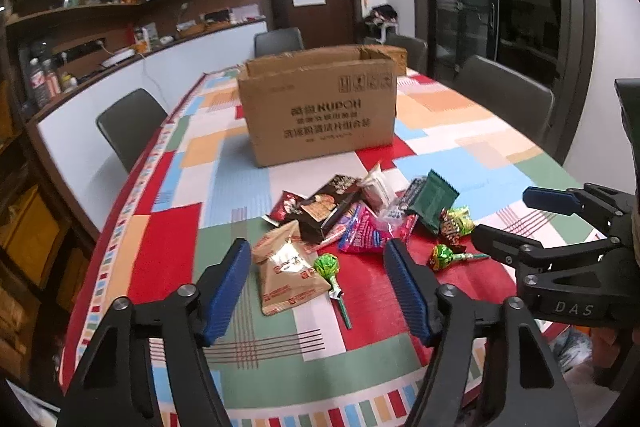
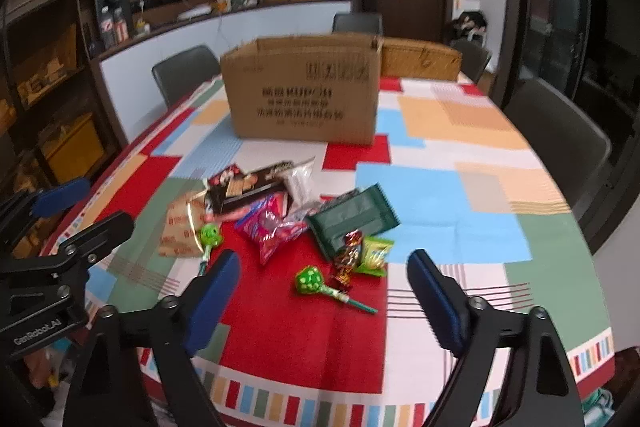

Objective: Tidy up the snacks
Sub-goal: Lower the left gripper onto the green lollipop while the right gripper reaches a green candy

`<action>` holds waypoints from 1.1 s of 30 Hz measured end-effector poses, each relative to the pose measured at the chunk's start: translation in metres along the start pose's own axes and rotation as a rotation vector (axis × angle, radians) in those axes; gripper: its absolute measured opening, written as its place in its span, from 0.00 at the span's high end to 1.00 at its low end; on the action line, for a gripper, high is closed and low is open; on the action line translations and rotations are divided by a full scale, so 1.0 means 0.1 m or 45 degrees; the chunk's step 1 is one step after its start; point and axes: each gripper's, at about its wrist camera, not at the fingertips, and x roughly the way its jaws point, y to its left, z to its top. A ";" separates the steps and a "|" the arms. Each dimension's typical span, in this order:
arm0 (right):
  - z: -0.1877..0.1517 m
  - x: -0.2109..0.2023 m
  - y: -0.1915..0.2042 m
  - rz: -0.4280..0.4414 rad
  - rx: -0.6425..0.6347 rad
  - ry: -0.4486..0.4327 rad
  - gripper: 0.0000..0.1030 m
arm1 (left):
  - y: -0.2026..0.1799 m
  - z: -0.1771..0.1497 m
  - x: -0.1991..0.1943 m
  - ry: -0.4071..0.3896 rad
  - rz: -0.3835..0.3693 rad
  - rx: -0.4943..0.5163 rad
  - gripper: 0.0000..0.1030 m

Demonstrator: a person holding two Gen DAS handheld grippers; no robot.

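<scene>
I see the table (image 1: 168, 259) under its patchwork cloth running away from me toward twelve o'clock, with plenty of bare cloth on every side of the snack pile and the near edge well behind my fingertips. The cardboard box (image 1: 320, 111), top open, stands at twelve o'clock beyond the pile, apart from it, and I judge it the place the snacks are meant to go.

My left gripper (image 1: 318, 287) hangs above the near end of the pile, jaws spread and empty. The tan snack packet (image 1: 286, 271) lies flat in the gap between them, closer to the finger at nine o'clock, its long axis running roughly from six to twelve. A green lollipop (image 1: 326, 265) rests against its three o'clock edge, stick trailing toward five (a likely thing to snag).

My right gripper (image 2: 324, 291) is likewise spread wide with nothing in it. The second green lollipop (image 2: 309, 279) lies just ahead between its fingers, stick pointing to four o'clock, with small wrapped candies (image 2: 362, 253) touching one another at one o'clock of it.

Each hand is nearest its own target; the pink packet (image 2: 272, 227) and dark green packet (image 2: 352, 217) lie further on.
</scene>
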 end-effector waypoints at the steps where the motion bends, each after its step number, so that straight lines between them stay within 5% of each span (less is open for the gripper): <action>1: 0.00 0.05 0.00 0.011 -0.005 0.026 0.25 | 0.00 0.00 0.06 0.019 -0.009 0.002 0.41; 10: -0.03 0.43 0.03 0.045 -0.049 0.182 0.47 | 0.02 -0.03 0.54 0.173 -0.067 0.005 0.60; 22: -0.02 0.68 0.09 0.050 -0.109 0.260 0.70 | 0.02 -0.08 0.90 0.269 -0.083 0.046 0.69; 33: -0.06 0.88 0.10 0.103 -0.096 0.354 0.73 | 0.02 -0.11 1.08 0.281 -0.065 0.067 0.71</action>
